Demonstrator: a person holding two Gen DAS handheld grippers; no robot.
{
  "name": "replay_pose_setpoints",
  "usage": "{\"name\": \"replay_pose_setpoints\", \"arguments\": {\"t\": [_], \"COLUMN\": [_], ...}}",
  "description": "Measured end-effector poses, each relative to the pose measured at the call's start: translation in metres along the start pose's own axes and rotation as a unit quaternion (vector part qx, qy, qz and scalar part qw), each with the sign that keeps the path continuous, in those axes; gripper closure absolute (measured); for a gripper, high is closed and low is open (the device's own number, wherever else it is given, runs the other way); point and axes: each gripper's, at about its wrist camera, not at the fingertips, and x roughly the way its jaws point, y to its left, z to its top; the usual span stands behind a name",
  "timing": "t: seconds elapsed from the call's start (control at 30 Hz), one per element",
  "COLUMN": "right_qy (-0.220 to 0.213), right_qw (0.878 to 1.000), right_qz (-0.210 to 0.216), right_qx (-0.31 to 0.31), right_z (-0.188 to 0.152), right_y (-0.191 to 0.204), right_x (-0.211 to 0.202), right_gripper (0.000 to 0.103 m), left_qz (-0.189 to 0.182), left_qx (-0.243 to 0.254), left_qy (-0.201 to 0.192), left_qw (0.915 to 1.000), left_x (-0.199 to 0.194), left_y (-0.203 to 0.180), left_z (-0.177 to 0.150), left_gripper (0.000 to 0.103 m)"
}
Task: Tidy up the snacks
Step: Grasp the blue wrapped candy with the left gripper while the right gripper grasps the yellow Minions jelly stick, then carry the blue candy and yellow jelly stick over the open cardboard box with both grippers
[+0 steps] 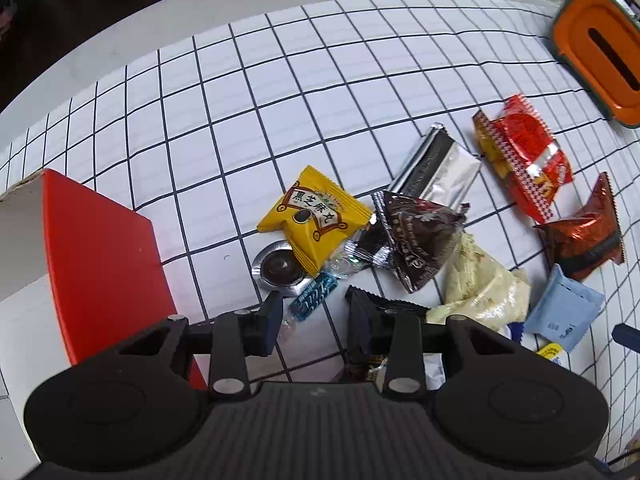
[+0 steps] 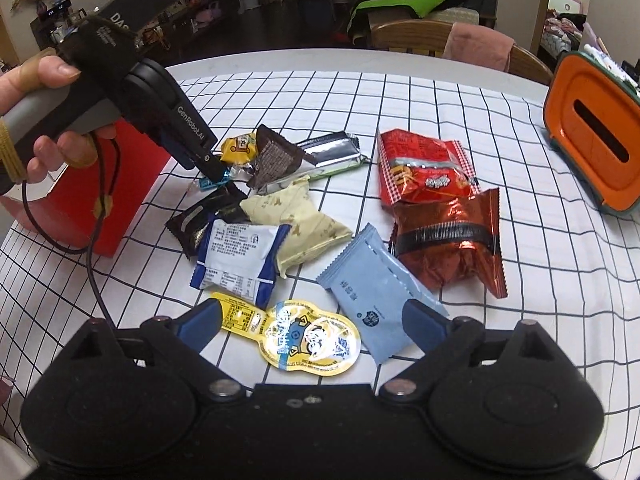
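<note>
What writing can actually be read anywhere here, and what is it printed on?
"GenRobot.AI": white lettering on the black body of the left gripper, seen from the right wrist camera.
"黑芝麻丸": dark characters on the yellow square snack packet.
"DAS": partial white letters on the dark grey box behind the table.
Too small or blurred: print on the white-and-blue packet, pale blue sachet, yellow cartoon pouch, red crisp bag.

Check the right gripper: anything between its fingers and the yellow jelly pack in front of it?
Nothing visible. The right gripper is open, with the yellow jelly pack lying bare between its fingers. Only crowding: the blue-and-white packet sits against its tab end, and the light blue sachet lies by the right finger.
</note>
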Motion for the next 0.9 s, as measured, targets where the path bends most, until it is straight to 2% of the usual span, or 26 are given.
{"name": "replay_pose_setpoints", "arguments": {"t": [0.3, 0.33, 0.43, 0.5, 0.63, 0.77, 0.9], "right_qy": [0.007, 0.007, 0.008, 0.010, 0.014, 0.017, 0.035], "right_qw": [1.000, 1.000, 1.000, 1.000, 0.999, 0.992, 0.984], "right_qz": [0.003, 0.002, -0.001, -0.001, 0.011, 0.029, 0.042], "right_qx": [0.009, 0.009, 0.008, 0.001, -0.050, -0.124, -0.170], "right_z": [-0.006, -0.006, -0.007, -0.008, -0.011, -0.013, -0.010], "right_y": [-0.002, -0.003, -0.004, -0.005, 0.002, 0.013, 0.018], "right_x": [0.003, 0.004, 0.004, 0.006, 0.011, 0.018, 0.032], "right_gripper": [0.008, 0.008, 0.010, 0.011, 0.013, 0.015, 0.027], "left_qz": [0.004, 0.004, 0.001, 0.001, 0.006, 0.009, 0.000], "left_qx": [0.002, 0.001, -0.004, -0.002, -0.001, -0.012, -0.029], "left_qy": [0.007, 0.006, 0.008, 0.010, -0.001, -0.007, -0.019], "left_qw": [1.0000, 1.0000, 1.0000, 0.9999, 1.0000, 0.9999, 0.9994], "left_x": [0.014, 0.014, 0.015, 0.017, 0.015, 0.014, 0.005], "left_y": [-0.001, 0.000, 0.002, 0.001, -0.002, -0.002, 0.004], "left_z": [0.007, 0.008, 0.008, 0.006, 0.001, -0.005, -0.013], "left_gripper": [0.070, 0.072, 0.086, 0.090, 0.092, 0.092, 0.092]}}
